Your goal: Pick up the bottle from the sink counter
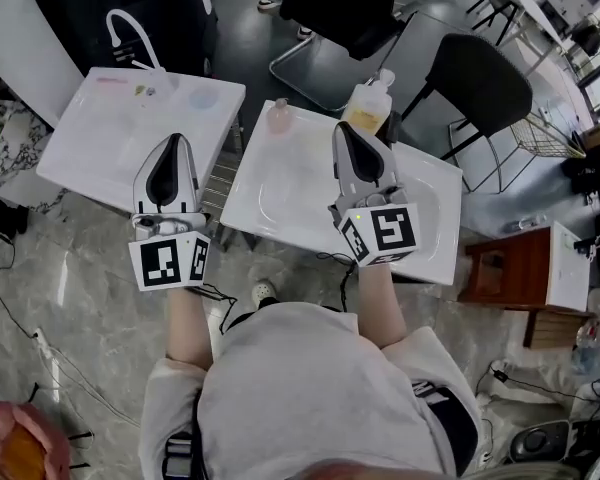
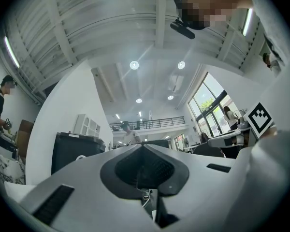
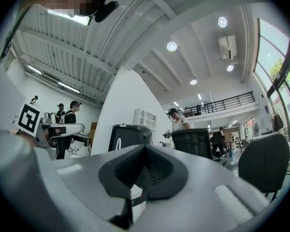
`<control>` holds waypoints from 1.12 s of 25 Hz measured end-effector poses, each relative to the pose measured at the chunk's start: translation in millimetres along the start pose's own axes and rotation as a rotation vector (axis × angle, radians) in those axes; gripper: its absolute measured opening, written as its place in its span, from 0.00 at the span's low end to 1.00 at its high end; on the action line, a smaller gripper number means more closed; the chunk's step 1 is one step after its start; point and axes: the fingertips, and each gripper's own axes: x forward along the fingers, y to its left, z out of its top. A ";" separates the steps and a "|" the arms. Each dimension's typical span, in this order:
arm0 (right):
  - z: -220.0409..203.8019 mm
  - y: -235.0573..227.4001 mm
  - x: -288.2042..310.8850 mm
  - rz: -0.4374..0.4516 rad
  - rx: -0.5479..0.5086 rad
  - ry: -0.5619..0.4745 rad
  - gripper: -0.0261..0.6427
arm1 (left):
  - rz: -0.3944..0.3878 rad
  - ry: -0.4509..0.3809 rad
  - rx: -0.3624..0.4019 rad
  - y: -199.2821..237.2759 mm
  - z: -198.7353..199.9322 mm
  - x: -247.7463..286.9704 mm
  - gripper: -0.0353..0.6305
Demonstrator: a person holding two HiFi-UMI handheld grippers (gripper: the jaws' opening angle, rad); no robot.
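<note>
Two bottles stand at the back edge of the right white sink counter (image 1: pixel 280 218): a pump bottle of yellowish liquid (image 1: pixel 366 109) and a small pink bottle (image 1: pixel 279 117). My right gripper (image 1: pixel 340 126) hovers over this sink, its tip just in front of the pump bottle and not touching it; its jaws are together with nothing between them. My left gripper (image 1: pixel 176 140) is over the right part of the left sink counter (image 1: pixel 90 138), also shut and empty. Both gripper views point upward at the ceiling, past the left gripper (image 2: pixel 144 146) and right gripper (image 3: pixel 146 148); no bottle shows in either.
A white curved faucet (image 1: pixel 130 28) rises at the back of the left sink. Black chairs (image 1: pixel 480 78) stand behind the right sink, with a wire basket (image 1: pixel 550 133) further right. A brown cabinet (image 1: pixel 505 268) stands to the right. Cables lie on the floor.
</note>
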 end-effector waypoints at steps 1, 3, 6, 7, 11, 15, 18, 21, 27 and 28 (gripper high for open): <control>-0.3 0.5 3.1 -0.006 -0.002 0.000 0.06 | -0.006 0.000 -0.003 3.2 -1.7 3.4 0.06; -2.4 1.3 9.7 -0.020 -0.006 0.002 0.06 | -0.018 -0.001 -0.011 9.3 -5.9 10.6 0.06; -7.6 1.4 17.5 -0.044 -0.010 0.011 0.06 | -0.044 0.002 -0.025 15.7 -14.3 21.3 0.06; -9.4 1.1 19.0 -0.052 -0.011 0.015 0.06 | -0.054 0.005 -0.030 16.5 -17.5 24.7 0.06; -20.4 0.2 22.2 -0.074 -0.015 0.047 0.06 | -0.084 0.032 -0.052 17.0 -34.2 34.8 0.06; -38.1 -3.7 22.0 -0.094 -0.002 0.090 0.06 | -0.112 0.073 -0.076 12.0 -56.2 41.8 0.06; -53.6 -7.8 23.0 -0.105 0.012 0.123 0.06 | -0.133 0.111 -0.089 6.0 -74.6 47.5 0.06; -69.0 -12.7 25.9 -0.110 0.030 0.152 0.06 | -0.151 0.149 -0.095 -1.7 -93.8 53.2 0.06; -89.0 -23.4 41.4 -0.093 0.051 0.180 0.06 | -0.177 0.212 -0.110 -16.2 -131.6 71.7 0.07; -91.6 -25.1 44.8 -0.088 0.053 0.184 0.06 | -0.180 0.225 -0.112 -18.5 -139.3 76.1 0.07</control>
